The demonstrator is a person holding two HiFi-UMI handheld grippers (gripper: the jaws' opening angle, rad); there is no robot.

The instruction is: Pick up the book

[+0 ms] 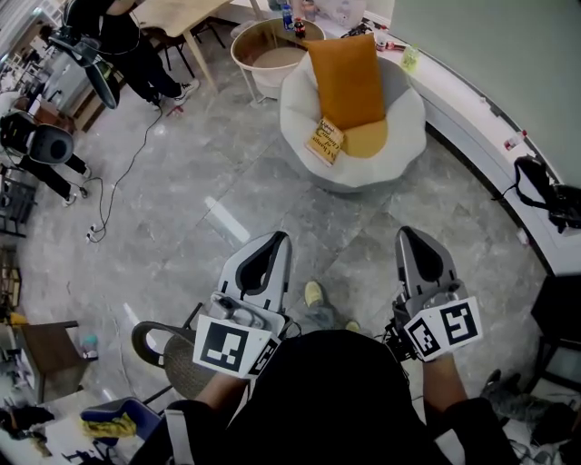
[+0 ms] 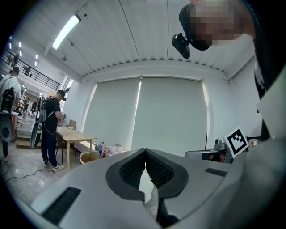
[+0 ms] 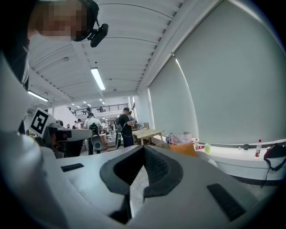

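Observation:
A yellow book point(image 1: 326, 140) lies tilted on the seat of a round white chair point(image 1: 399, 136), leaning at the foot of an orange cushion point(image 1: 347, 82). Well short of the chair, over the grey floor, I hold both grippers level and side by side. The left gripper point(image 1: 277, 238) has its jaws together with nothing in them; its ribbed pads meet at the tip in the left gripper view point(image 2: 145, 152). The right gripper point(image 1: 408, 232) is likewise shut and empty point(image 3: 144, 147). The cushion point(image 3: 183, 149) shows just past the right jaws.
A round tub point(image 1: 269, 47) with bottles stands behind the chair, beside a wooden table point(image 1: 172, 14) and a standing person point(image 1: 123, 41). A white ledge point(image 1: 490, 113) with a black bag point(image 1: 545, 192) runs along the right. A cable point(image 1: 118, 182) crosses the floor at left.

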